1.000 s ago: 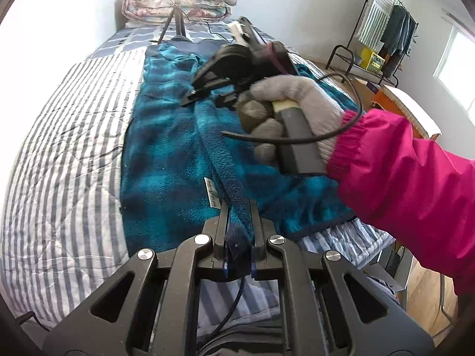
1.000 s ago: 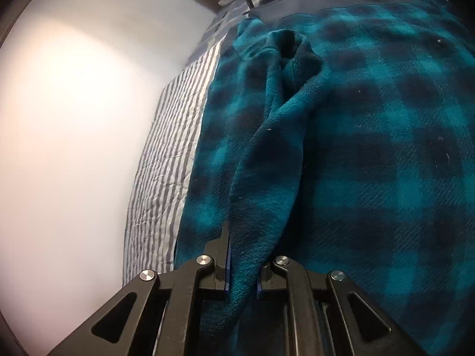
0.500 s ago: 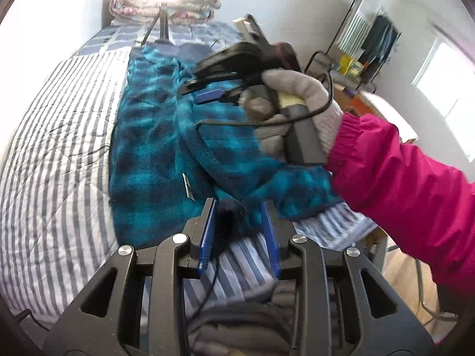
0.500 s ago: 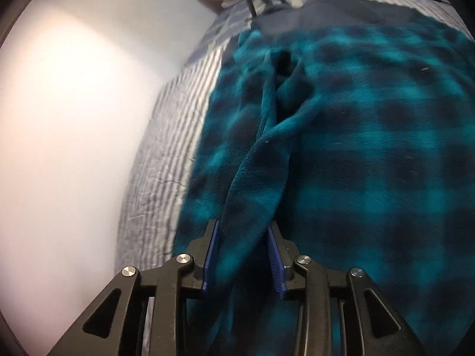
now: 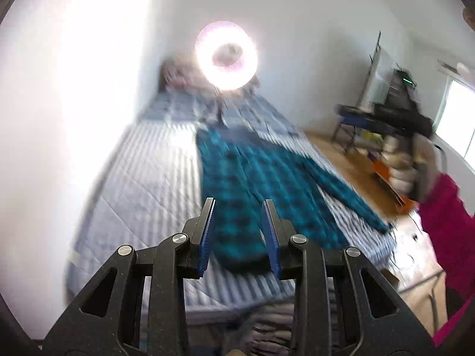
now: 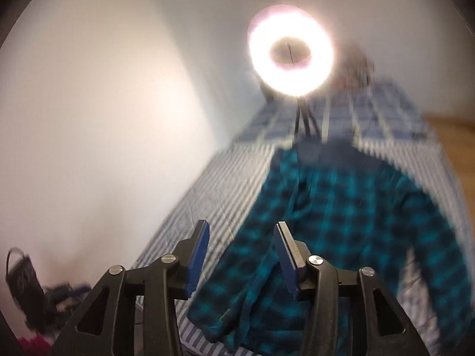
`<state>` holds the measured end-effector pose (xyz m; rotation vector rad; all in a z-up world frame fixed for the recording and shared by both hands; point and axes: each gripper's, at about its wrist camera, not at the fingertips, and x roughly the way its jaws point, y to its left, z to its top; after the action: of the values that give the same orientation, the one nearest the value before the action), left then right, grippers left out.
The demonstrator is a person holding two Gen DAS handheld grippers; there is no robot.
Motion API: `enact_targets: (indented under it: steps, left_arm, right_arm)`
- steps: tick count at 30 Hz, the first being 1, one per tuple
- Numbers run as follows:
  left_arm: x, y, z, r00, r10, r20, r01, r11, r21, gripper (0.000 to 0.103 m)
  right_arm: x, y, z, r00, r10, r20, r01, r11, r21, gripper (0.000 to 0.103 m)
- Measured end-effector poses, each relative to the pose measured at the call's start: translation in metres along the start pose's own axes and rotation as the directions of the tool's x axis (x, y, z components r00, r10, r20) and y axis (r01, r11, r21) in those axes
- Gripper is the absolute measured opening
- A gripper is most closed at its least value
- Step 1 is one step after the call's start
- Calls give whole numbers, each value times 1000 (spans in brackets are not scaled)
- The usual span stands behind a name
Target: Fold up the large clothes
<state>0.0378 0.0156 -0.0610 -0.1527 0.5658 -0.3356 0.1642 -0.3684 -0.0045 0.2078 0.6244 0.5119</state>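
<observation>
Both hand-held grippers, left (image 5: 239, 231) & right (image 6: 242, 252), gape empty above plaid shirt (image 6: 341, 237) (blurry, prob. flat) on bed (image 5: 142, 184)

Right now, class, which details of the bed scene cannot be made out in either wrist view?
- Teal plaid shirt: right wrist view, near hem cut off by the frame edge and the fingers.
- Ring light: left wrist view, glare hides its stand top.
- Clothes rack: left wrist view, motion-blurred.

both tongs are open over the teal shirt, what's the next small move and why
Probably lower the right tongs onto the sleeve trailing toward the bed edge. The shirt lies spread, that sleeve still unfolded, and the left tongs hold nothing either.
</observation>
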Motion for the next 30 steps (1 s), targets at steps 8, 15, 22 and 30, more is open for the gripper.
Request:
enact_targets:
  steps: [8, 15, 22, 30]
  left_arm:
    - [-85, 7, 82, 964, 120, 238, -146, 985, 94, 31]
    - [-112, -7, 110, 959, 96, 266, -141, 978, 156, 47]
    - [-26, 1, 57, 998, 11, 57, -15, 997, 81, 47]
    - [117, 20, -28, 963, -117, -242, 105, 993, -60, 16]
  right_arm:
    - [-147, 74, 72, 975, -15, 223, 44, 991, -124, 58]
    - [-200, 87, 100, 965, -35, 259, 68, 991, -117, 58]
    - [-85, 43, 14, 999, -42, -17, 42, 999, -30, 58]
    - [64, -24, -99, 937, 33, -347, 23, 988, 155, 58]
